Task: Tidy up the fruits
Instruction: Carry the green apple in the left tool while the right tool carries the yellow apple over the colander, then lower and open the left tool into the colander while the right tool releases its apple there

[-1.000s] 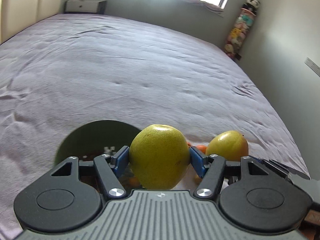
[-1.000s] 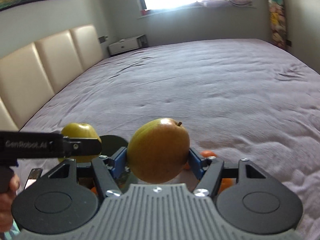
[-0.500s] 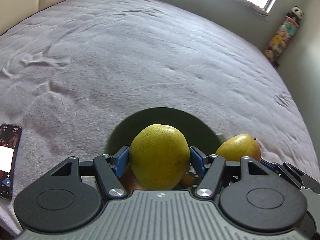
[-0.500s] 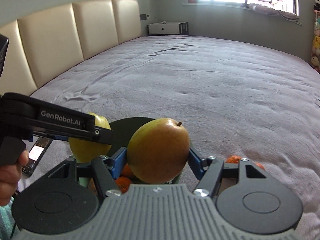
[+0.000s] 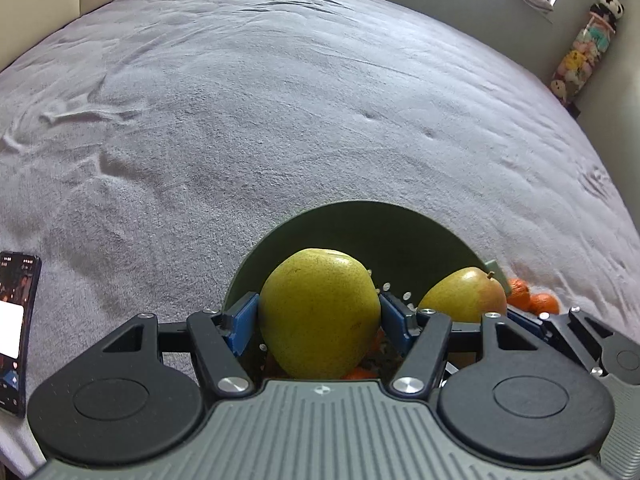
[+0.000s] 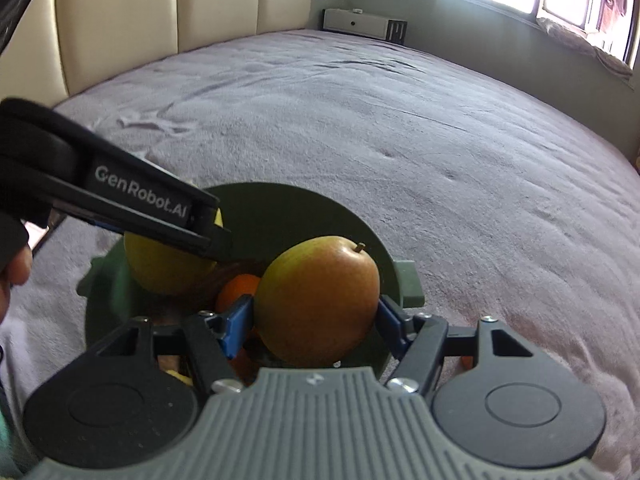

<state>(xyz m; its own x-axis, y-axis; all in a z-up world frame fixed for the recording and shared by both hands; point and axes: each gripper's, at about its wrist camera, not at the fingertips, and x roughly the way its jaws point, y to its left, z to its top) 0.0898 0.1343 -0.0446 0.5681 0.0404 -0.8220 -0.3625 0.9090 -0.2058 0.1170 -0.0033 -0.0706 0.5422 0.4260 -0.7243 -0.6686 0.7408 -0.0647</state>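
The bed (image 5: 280,120) is filling most of both views, its grey cover lying wrinkled under everything else. On it, near the front edge, the dark green bowl (image 5: 360,220) is sitting with its mouth facing up, and both claws are hanging over it.

The left claw (image 5: 318,318) is pinching a yellow-green pear (image 5: 320,312) between its blue pads, with the pear hanging over the left half of the bowl. The right claw (image 6: 314,320) is pinching a reddish pear (image 6: 320,296), stem pointing up and away, over the right half by the bowl's little handle (image 6: 410,284).

What matters for the coming move is that the bowl is lying straight below each pear, so the way in looks to be downward, not sideways. The two pears are hanging side by side and close together; whether they are touching I cannot tell. An orange (image 6: 238,286) is already lying in the bowl between and beneath them, so the room for setting both down is probably tight.

Two more small oranges (image 5: 534,298) are lying on the cover just right of the bowl, nearer the right claw. A phone (image 5: 14,328) is lying well off to the left.
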